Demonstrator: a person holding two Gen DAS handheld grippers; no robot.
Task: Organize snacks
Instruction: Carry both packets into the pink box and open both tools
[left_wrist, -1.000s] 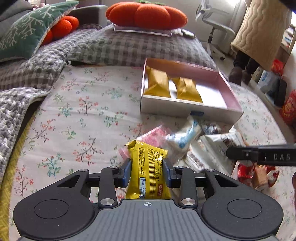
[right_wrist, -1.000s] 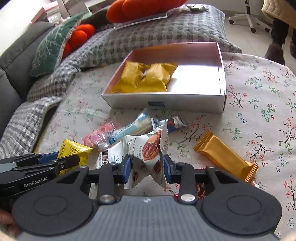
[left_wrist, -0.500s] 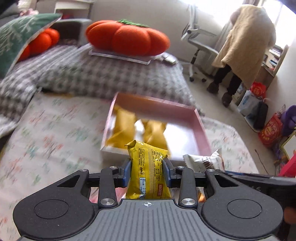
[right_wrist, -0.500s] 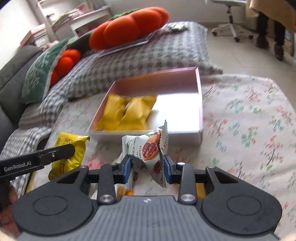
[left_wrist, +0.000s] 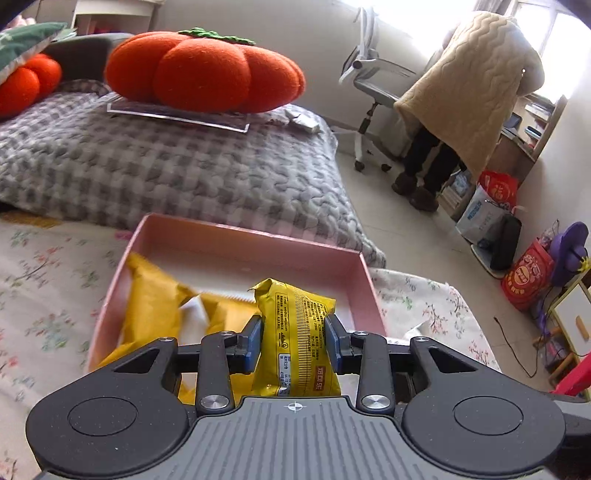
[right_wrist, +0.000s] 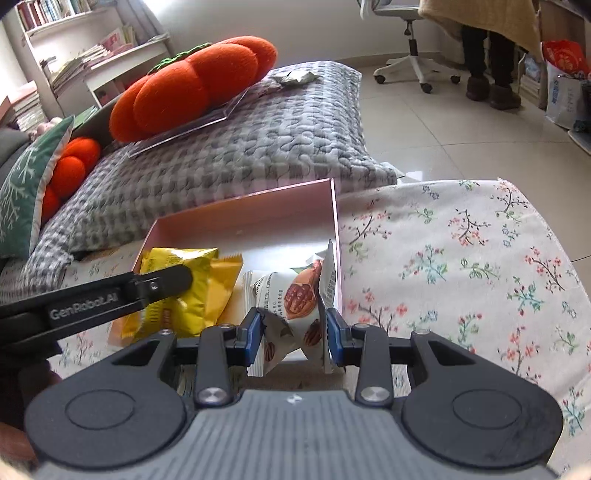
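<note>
My left gripper (left_wrist: 294, 338) is shut on a yellow snack packet (left_wrist: 300, 336) and holds it over the near part of the pink box (left_wrist: 236, 242), above the orange-yellow packets (left_wrist: 151, 317) lying inside. My right gripper (right_wrist: 294, 330) is shut on a white walnut snack packet (right_wrist: 295, 306) and holds it over the box's near right corner (right_wrist: 335, 221). In the right wrist view the left gripper (right_wrist: 162, 284) reaches in from the left with its yellow packet (right_wrist: 184, 291) over the box.
The box sits on a floral cloth (right_wrist: 461, 258). Behind it lie a grey checked blanket (left_wrist: 184, 166) and an orange pumpkin cushion (left_wrist: 203, 70). A person (left_wrist: 465, 110) stands by an office chair at the far right, with bags on the floor.
Both grippers have lifted their packets off the cloth and moved forward over the pink box. The loose snack pile has dropped out of view.
</note>
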